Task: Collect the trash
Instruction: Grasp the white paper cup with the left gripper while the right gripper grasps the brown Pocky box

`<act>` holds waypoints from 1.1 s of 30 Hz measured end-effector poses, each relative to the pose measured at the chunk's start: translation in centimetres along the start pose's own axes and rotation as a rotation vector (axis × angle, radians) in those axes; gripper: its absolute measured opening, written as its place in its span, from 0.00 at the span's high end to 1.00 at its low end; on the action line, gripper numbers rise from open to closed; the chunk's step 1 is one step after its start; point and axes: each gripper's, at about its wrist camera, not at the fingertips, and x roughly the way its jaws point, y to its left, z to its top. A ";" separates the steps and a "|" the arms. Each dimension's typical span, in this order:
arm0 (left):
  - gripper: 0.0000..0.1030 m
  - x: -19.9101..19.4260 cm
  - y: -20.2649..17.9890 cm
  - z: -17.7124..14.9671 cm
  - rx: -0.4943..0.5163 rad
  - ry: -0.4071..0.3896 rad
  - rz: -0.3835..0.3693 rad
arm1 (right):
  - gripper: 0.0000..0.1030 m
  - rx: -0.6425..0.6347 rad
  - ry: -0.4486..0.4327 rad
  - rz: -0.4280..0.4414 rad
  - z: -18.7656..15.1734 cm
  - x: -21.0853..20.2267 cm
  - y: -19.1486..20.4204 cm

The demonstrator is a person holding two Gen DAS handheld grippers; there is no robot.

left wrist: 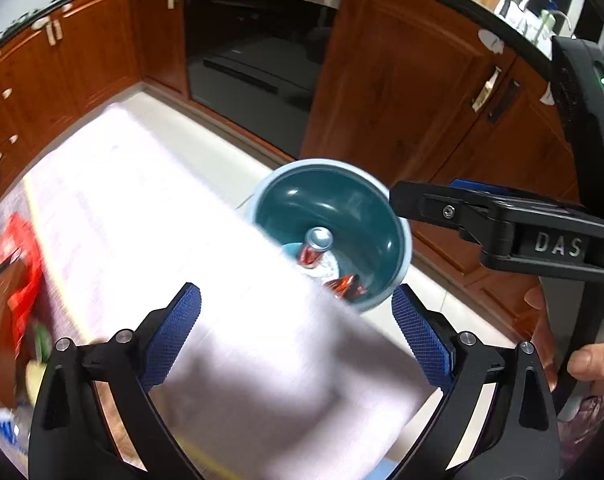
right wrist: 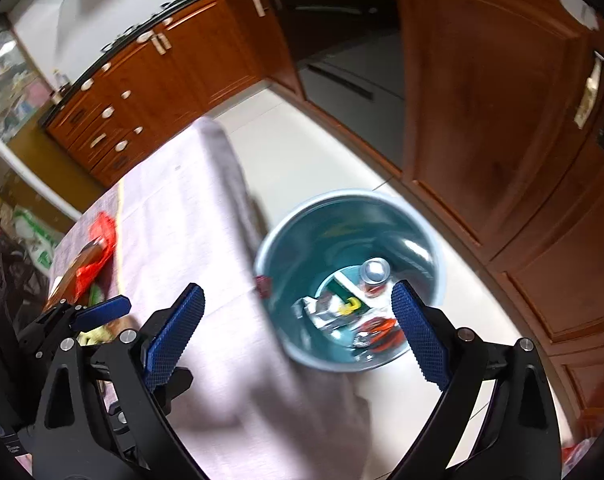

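A teal trash bin point(left wrist: 395, 258) point(right wrist: 417, 220) stands on the floor beside a table with a pale cloth point(left wrist: 150, 216) point(right wrist: 174, 216). Inside it lie a drink can point(left wrist: 315, 246) point(right wrist: 375, 274), foil and red wrappers point(right wrist: 375, 330). My left gripper point(left wrist: 296, 330) is open and empty above the table edge near the bin. My right gripper point(right wrist: 298, 330) is open and empty above the bin's near rim; it also shows in the left wrist view point(left wrist: 477, 208). A red packet point(left wrist: 20, 276) point(right wrist: 98, 248) and other litter lie at the table's far left.
Brown wooden cabinets point(left wrist: 401, 92) point(right wrist: 481, 92) and a built-in oven point(left wrist: 258, 60) line the floor behind the bin. Light floor tiles point(right wrist: 302, 144) run between table and cabinets. The left gripper shows at the left of the right wrist view point(right wrist: 98, 312).
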 end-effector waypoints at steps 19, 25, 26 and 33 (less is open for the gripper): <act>0.06 -10.0 12.8 -8.0 -0.159 -0.085 0.191 | 0.12 -0.199 0.123 0.066 -4.7 2.3 14.9; 0.06 -13.3 20.7 -10.0 -0.228 -0.121 0.296 | 0.12 -0.289 0.158 0.089 -4.3 3.7 21.0; 0.06 -13.8 22.2 -10.3 -0.246 -0.124 0.307 | 0.12 -0.298 0.164 0.096 -4.2 4.0 21.8; 0.06 -14.4 29.7 -11.2 -0.302 -0.104 0.401 | 0.12 -0.362 0.247 0.170 -3.1 7.7 29.3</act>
